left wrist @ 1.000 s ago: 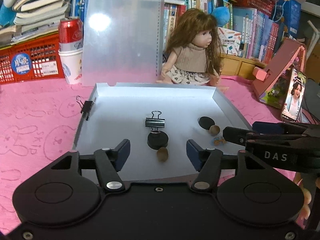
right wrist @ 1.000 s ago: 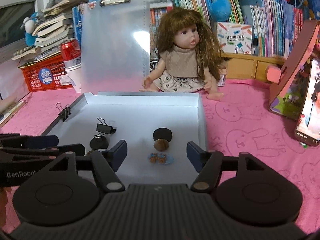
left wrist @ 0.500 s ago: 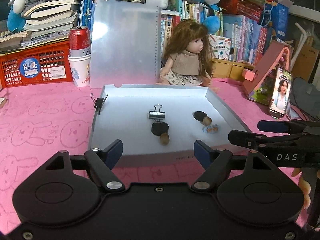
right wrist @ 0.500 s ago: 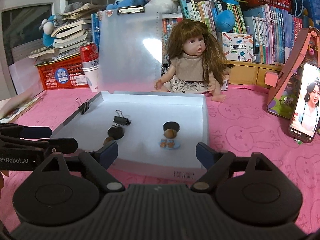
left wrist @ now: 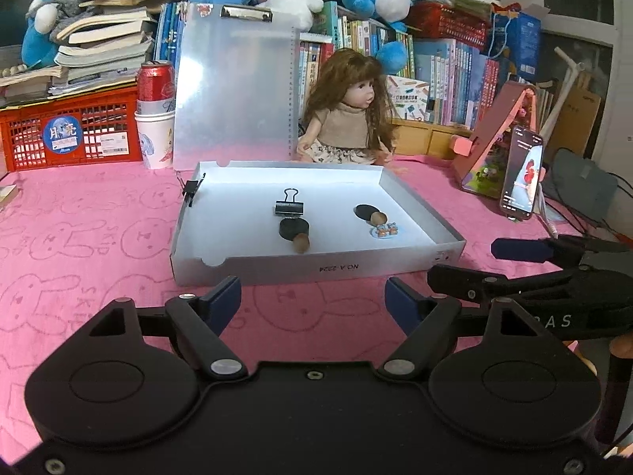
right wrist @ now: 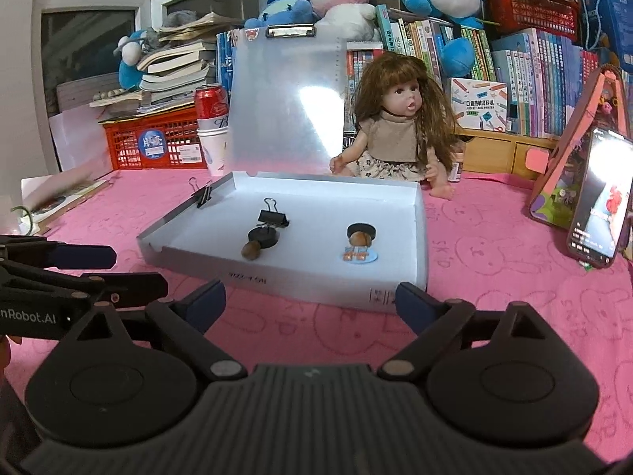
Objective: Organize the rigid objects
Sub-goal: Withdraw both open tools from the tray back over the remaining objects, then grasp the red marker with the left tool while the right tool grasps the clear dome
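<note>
binder clip (left wrist: 290, 206) handles point away (inside tray (left wrist: 316, 271))

Pink cloth (left wrist: 99, 237) soft, matt; white tray (left wrist: 316, 269) smooth card; binder clip (left wrist: 289, 208) black metal; clipboard (left wrist: 233, 91) frosted plastic.

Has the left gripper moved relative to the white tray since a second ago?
Yes. The left gripper has backed away from the white tray: its fingertips were over the tray floor, now they sit short of its near wall. Jaws have been opening, empty.
</note>
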Demonstrator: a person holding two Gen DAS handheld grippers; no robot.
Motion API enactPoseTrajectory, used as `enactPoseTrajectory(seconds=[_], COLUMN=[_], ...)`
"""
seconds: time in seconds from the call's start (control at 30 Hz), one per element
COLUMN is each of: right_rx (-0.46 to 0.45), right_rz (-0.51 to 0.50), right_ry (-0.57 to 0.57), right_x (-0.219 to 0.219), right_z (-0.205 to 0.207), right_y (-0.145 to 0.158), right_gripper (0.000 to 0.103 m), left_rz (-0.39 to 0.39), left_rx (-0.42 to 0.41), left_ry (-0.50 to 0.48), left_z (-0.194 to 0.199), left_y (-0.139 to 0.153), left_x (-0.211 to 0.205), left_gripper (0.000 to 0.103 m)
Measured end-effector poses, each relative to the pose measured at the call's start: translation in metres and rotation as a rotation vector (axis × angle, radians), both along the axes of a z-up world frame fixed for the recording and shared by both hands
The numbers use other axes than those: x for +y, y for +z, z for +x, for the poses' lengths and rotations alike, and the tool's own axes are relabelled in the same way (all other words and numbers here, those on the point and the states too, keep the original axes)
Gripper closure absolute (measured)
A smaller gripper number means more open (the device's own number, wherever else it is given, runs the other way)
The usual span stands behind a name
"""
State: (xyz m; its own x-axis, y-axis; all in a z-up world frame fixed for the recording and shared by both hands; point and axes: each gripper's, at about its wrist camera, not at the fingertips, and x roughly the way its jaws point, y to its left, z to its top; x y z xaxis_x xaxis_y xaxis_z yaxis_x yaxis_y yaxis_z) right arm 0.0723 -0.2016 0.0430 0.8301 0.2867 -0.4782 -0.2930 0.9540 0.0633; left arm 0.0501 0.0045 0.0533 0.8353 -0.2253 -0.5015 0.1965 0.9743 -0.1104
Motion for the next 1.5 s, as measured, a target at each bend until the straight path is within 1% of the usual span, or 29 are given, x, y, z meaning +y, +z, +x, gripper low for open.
enactPoseTrajectory(seconds=[0.2, 0.37, 0.57, 0.7, 1.17, 1.27, 1.37, 1.4, 1.43, 1.5], right_rx=[-0.016, -0.038, -0.046, -0.037, -0.036, -0.036, -0.035, -0.033, -0.031, -0.029], right_rz=[-0.021, -0.013, -0.035, -0.022, -0.048, -0.056, -0.058, -0.056, -0.056, -0.062], right_ry=[-0.004, 0.007, 0.008, 0.004, -0.006, -0.005, -0.002, 0.002, 0.005, 0.011], right_x=[-0.004, -0.008, -0.005, -0.005, -0.006, -0.006, -0.006, -0.005, -0.005, -0.004], right_z=[-0.017, -0.032, -0.042, -0.044, -0.052, -0.053, -0.053, -0.054, -0.054, -0.054], right_y=[-0.008, -0.015, -0.026, -0.031, -0.040, -0.042, -0.043, -0.043, -0.043, -0.044], right_gripper=[0.005, 0.004, 0.004, 0.004, 0.004, 0.004, 0.004, 0.004, 0.004, 0.005], left_rz=[0.032, 0.021, -0.002, -0.014, -0.011, -0.009, -0.018, -0.023, -0.030, -0.040], left_rx=[-0.042, -0.025, -0.008, -0.026, -0.014, -0.010, -0.005, -0.002, 0.002, 0.014], left_ry=[0.002, 0.018, 0.043, 0.035, 0.011, -0.002, -0.021, -0.031, -0.041, -0.059], left_z=[-0.023, -0.035, -0.044, -0.051, -0.061, -0.061, -0.063, -0.063, -0.063, -0.063], left_y=[-0.007, -0.018, -0.030, -0.035, -0.043, -0.044, -0.044, -0.044, -0.045, -0.046], left_x=[0.001, 0.008, 0.017, 0.019, 0.016, 0.015, 0.015, 0.014, 0.014, 0.012], left_gripper=[0.021, 0.021, 0.021, 0.021, 0.022, 0.023, 0.027, 0.032, 0.038, 0.044])
